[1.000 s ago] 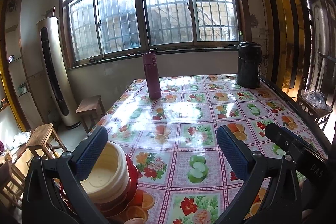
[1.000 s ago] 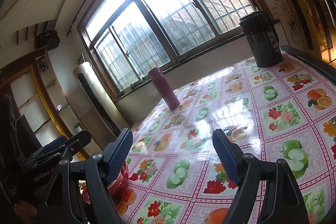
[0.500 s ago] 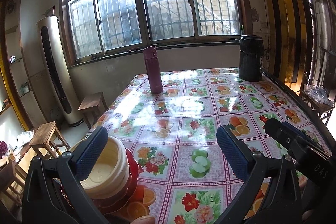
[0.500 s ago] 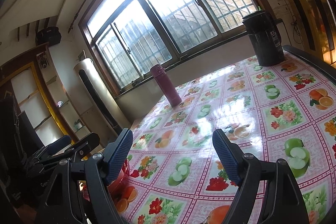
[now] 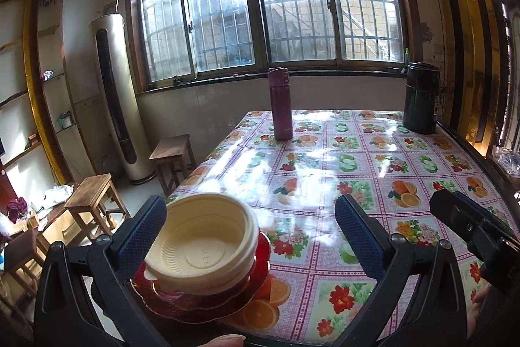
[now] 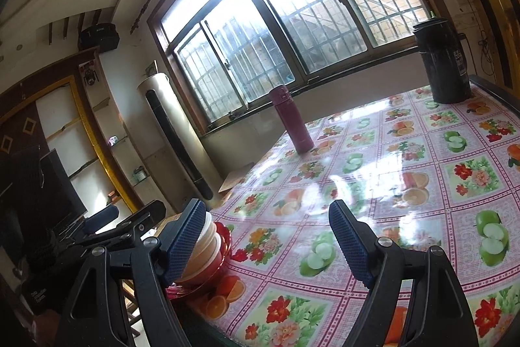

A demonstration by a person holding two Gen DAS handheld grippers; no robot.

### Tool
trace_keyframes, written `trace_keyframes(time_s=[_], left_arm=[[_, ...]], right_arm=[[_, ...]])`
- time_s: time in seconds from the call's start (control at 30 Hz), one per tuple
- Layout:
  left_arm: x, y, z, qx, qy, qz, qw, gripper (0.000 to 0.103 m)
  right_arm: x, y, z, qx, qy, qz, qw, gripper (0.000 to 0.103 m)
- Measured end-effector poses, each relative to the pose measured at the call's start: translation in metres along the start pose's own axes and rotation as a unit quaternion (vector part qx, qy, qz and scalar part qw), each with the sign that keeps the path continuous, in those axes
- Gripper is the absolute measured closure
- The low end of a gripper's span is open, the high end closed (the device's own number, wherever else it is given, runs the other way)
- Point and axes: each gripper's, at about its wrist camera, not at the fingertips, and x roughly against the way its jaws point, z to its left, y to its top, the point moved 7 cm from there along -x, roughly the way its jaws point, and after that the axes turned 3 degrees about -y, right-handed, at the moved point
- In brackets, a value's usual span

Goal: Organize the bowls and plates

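Jaws of left gripper (image 5: 250, 236) and right gripper (image 6: 266, 244) both wide apart, holding nothing; cream bowls (image 5: 201, 249) stacked on red plates (image 5: 227, 298) at worktop (image 5: 325, 171) near-left corner; stacking looks done; next move likely retreat without nudging stack

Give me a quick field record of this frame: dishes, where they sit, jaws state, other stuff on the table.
dishes: cream bowls stacked upside down on red plates
location: near left corner of table
left gripper: jaws open, stack by its left finger, not gripped
right gripper: jaws open, empty
other items: maroon bottle, black kettle, both at far edge
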Motion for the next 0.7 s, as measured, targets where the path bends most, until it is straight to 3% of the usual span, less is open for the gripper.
trace_keyframes(time_s=[0.47,0.7], left_arm=[[0.017,-0.025,0.101,0.098,0.073,-0.008,0.9925,0.0],[0.013,-0.034,0.119,0.098,0.105,0.01,0.9896,0.0]], right_arm=[[-0.022,-0.043,0.098,0.085,0.072,0.051,0.993,0.022],[-0.031,-0.055,0.123,0.103,0.088,0.069,0.988,0.022]])
